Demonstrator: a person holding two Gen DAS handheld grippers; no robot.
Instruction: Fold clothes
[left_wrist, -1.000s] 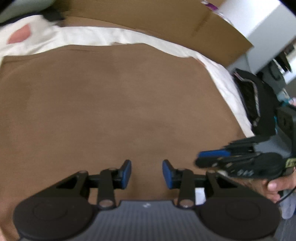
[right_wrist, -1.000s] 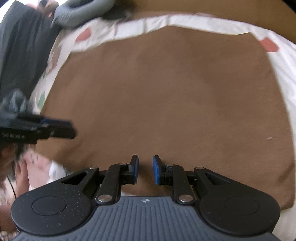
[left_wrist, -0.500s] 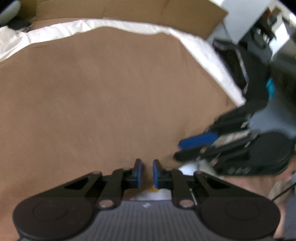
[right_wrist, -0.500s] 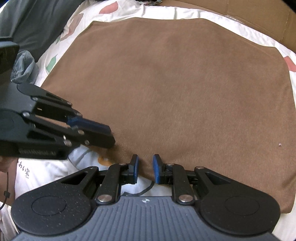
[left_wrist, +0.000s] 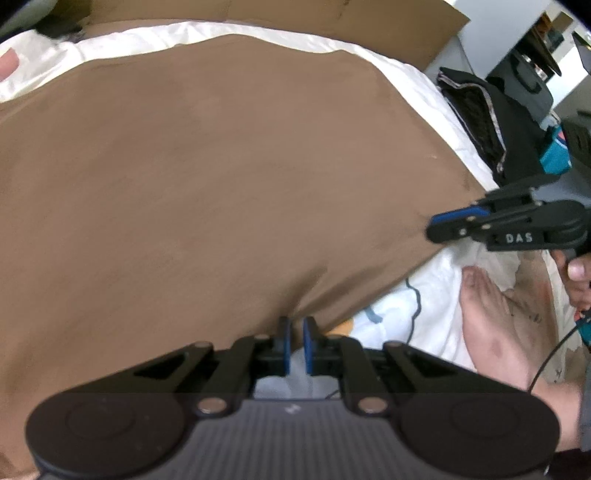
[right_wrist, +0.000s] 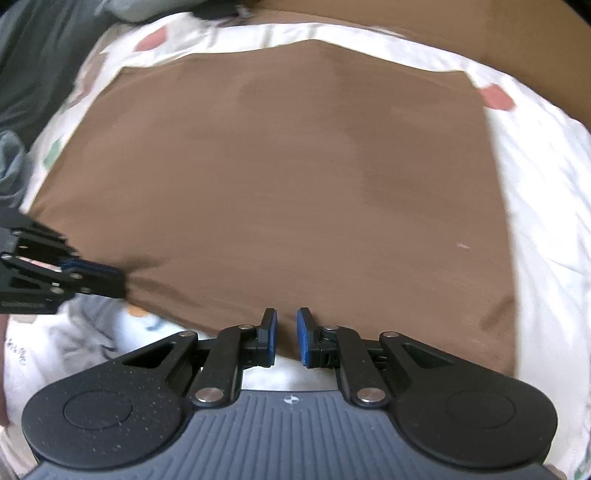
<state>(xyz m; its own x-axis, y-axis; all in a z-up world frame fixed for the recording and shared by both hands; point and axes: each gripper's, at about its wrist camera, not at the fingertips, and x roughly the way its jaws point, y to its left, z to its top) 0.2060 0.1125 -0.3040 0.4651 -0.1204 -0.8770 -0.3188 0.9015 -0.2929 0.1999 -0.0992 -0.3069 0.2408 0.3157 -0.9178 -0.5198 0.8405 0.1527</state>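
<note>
- Brown garment (left_wrist: 221, 177): spread flat on white patterned bedsheet (left_wrist: 417, 295); soft, light, limp; best taken at near hem.
- Left gripper (left_wrist: 296, 345): jaws just closing, pinching that hem.
- Right gripper (right_wrist: 286, 338): narrowly parted over hem, grip unclear.

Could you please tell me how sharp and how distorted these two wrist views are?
Left wrist view: brown cloth garment slightly smeared, white patterned bedsheet edge bowed by the fisheye. Right wrist view: stronger motion blur across the garment and sheet, dark corners.

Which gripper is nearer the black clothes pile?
Right. The right gripper sits at the brown garment's edge toward the black clothes pile; the left gripper, fingers just closed further on the hem, is farther off.
</note>
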